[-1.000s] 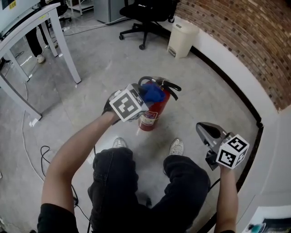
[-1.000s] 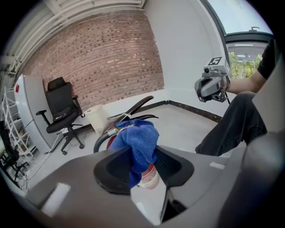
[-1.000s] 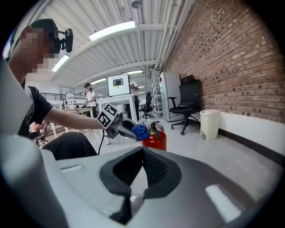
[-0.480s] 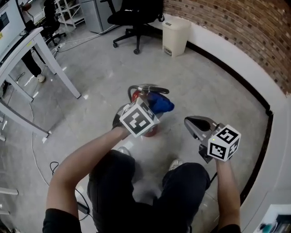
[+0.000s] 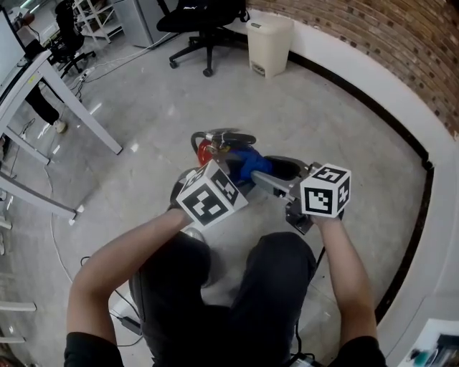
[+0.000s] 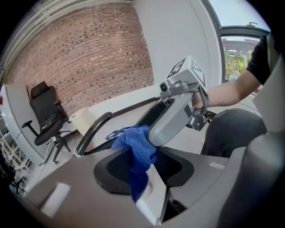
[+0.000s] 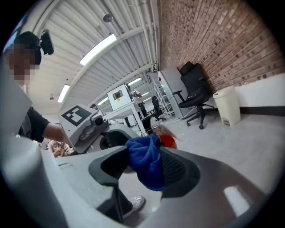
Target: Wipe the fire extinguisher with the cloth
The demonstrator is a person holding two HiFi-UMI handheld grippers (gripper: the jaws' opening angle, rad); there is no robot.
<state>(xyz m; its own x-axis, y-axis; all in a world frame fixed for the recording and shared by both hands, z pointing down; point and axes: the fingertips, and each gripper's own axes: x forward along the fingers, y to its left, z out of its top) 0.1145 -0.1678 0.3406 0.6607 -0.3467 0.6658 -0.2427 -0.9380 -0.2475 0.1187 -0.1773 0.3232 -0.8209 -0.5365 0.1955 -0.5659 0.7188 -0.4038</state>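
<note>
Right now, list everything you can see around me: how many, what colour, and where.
fire extinguisher: one, red with a black handle, standing on the floor in front of the person
cloth: one, blue, by the extinguisher's top, between the jaws of both grippers
office chair: one, black, far across the floor
bin: one, cream, against the wall beside the chair
table: one, white, at the left
brick wall: one, reddish-brown, at the right
left gripper: one, grey, shut on the cloth
right gripper: one, grey, jaws have just been opening, cloth between them
</note>
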